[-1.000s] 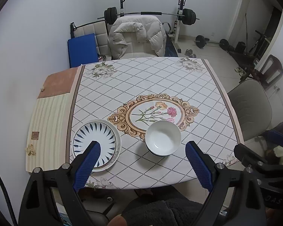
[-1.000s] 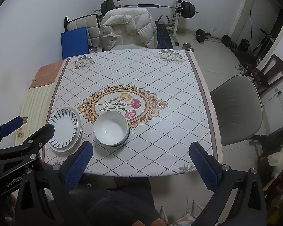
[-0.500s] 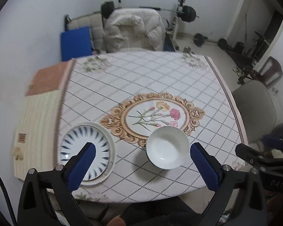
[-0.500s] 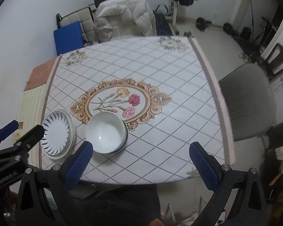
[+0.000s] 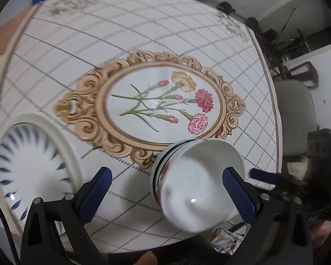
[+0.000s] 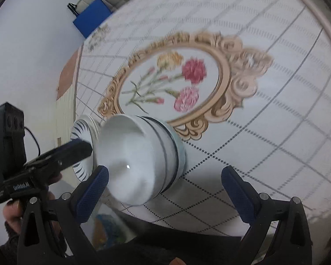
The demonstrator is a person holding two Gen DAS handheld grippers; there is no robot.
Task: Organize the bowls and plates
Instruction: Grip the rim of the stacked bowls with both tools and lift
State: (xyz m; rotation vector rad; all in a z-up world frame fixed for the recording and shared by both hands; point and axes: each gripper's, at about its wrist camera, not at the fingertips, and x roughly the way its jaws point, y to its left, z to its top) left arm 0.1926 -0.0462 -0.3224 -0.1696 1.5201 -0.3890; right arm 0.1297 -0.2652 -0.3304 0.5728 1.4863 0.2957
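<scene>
Both grippers are hanging close over the counter (image 5: 187, 33), which is wearing a white diamond-checked cloth with one gold-framed oval of carnations (image 5: 163, 103) printed at its middle.

The left gripper (image 5: 165, 190) is standing with its two blue-padded fingers (image 5: 94, 194) spread wide; its jaws have just been opening to their fullest and are pressing on nothing. One round white ceramic bowl with dark rings round its outside (image 5: 196, 183) is sitting on the cloth between those fingers, nearer the right one. Whether a second bowl is nested under it I cannot tell. One flat white plate with blue radiating strokes (image 5: 31, 165) is lying outside the left finger.

The right gripper (image 6: 165, 190) is likewise holding its two fingers (image 6: 238, 194) wide apart, with nothing gripped. The same bowl (image 6: 139, 159) is sitting just beyond its left finger, and the plate (image 6: 81, 132) is showing beyond the bowl, partly hidden by the left gripper's black body (image 6: 55, 159).
</scene>
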